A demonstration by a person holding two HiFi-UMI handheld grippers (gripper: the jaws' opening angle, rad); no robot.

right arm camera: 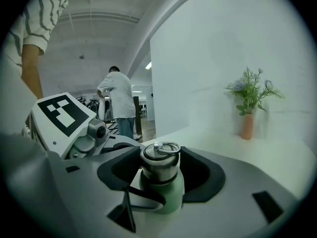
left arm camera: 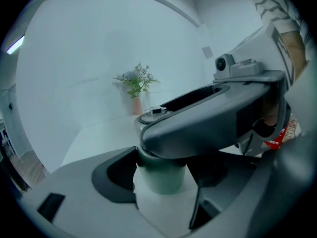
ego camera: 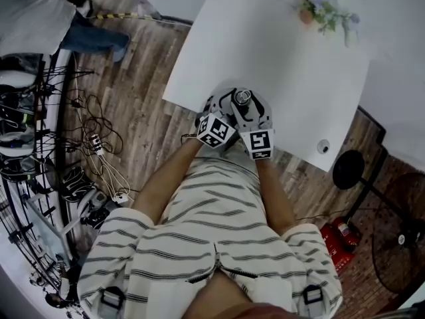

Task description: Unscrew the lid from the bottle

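A pale green bottle [left arm camera: 161, 178] with a steel lid [right arm camera: 159, 166] and a ring on top stands upright at the near edge of the white table [ego camera: 279, 58]. In the head view the lid [ego camera: 243, 98] shows between both grippers. My left gripper [left arm camera: 163, 180] is shut low on the bottle's green body [right arm camera: 172, 198], a pad against each side. Crossing above it, my right gripper [right arm camera: 161, 171] has its dark curved pads against both sides of the lid. In the left gripper view this upper gripper hides most of the lid [left arm camera: 152, 114].
A small vase of flowers [ego camera: 322, 5] stands at the table's far side, also in the right gripper view [right arm camera: 247, 118]. A small round object [ego camera: 323, 146] lies near the table's right corner. A person [right arm camera: 119, 100] stands in the background. Cables [ego camera: 99, 145] and a fan base [ego camera: 348, 168] are on the floor.
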